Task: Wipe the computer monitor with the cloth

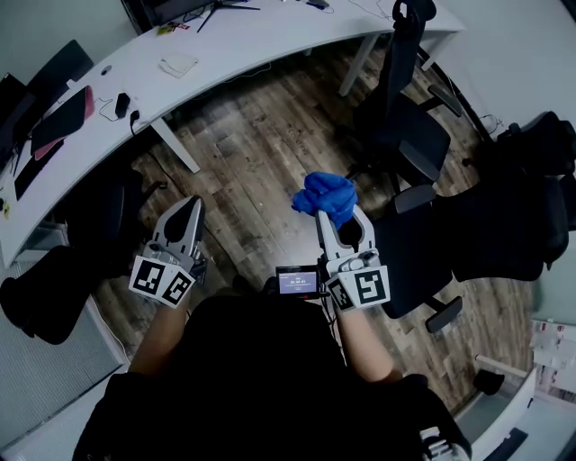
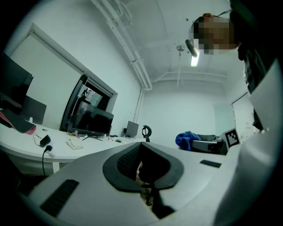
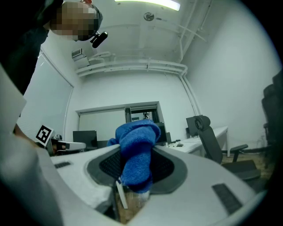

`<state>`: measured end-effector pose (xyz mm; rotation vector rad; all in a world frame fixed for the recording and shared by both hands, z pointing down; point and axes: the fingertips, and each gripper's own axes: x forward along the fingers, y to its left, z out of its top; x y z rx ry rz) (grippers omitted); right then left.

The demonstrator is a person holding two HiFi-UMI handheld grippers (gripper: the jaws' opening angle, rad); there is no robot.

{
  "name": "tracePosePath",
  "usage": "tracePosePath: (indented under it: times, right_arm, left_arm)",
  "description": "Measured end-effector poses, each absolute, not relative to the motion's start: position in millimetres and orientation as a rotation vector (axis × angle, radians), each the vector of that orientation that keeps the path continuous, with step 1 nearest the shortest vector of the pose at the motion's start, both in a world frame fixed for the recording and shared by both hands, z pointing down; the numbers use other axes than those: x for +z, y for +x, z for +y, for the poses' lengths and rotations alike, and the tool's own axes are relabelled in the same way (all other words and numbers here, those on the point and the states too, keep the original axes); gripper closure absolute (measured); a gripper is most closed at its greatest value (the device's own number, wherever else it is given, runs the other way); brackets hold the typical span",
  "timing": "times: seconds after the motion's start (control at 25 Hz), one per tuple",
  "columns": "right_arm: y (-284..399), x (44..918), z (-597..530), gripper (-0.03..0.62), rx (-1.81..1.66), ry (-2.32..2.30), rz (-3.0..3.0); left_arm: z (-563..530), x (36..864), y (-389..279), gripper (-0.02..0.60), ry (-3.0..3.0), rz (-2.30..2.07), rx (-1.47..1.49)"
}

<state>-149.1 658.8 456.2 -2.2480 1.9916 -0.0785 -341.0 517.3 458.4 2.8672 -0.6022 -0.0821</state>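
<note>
The right tongs (image 3: 136,164) are closed tight on a blue cloth (image 3: 135,148). The cloth is bunched between the two pads, and most of it bulges out in a lump past the tips. In the head view the right tongs (image 1: 339,216) point away from the person, with the cloth (image 1: 324,196) heaped at their front end over the wood floor (image 1: 261,153).

The left tongs (image 2: 142,167) have their jaws brought together with nothing between them. In the head view the left tongs (image 1: 186,209) are level with the right pair and well apart from them, also over the floor. A small lit screen (image 1: 297,281) sits between the two, just beside the right tongs' marker cube.

The monitor (image 2: 91,121) stands on the far part of a long, curved white worktop (image 2: 26,146), well away from both pairs of tongs and from the cloth. The head view shows only its dark lower edge and stand (image 1: 219,8) at the top of the picture.

On the worktop (image 1: 261,36), nearer the person's left, lie a white folded item (image 1: 177,65), a black plug adapter (image 1: 121,105) and a dark flat device with a pink edge (image 1: 63,117). A black office chair (image 1: 409,135) stands ahead of the right tongs.
</note>
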Motion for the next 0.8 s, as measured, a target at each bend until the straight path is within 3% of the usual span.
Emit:
tracePosePath:
  times: [0.44,0.8]
  right_arm:
    - [-122.0,470.1,652.2,0.445,-0.104,-2.237,2.027]
    - [-88.2,487.9,598.2,0.445,-0.157,-2.282,2.030]
  left_arm:
    - [513.2,461.0,-320.5,0.588,2.854,-0.629,-0.073]
    - [444.3,485.1,-287.6,0.588,2.780,-0.630,-0.103]
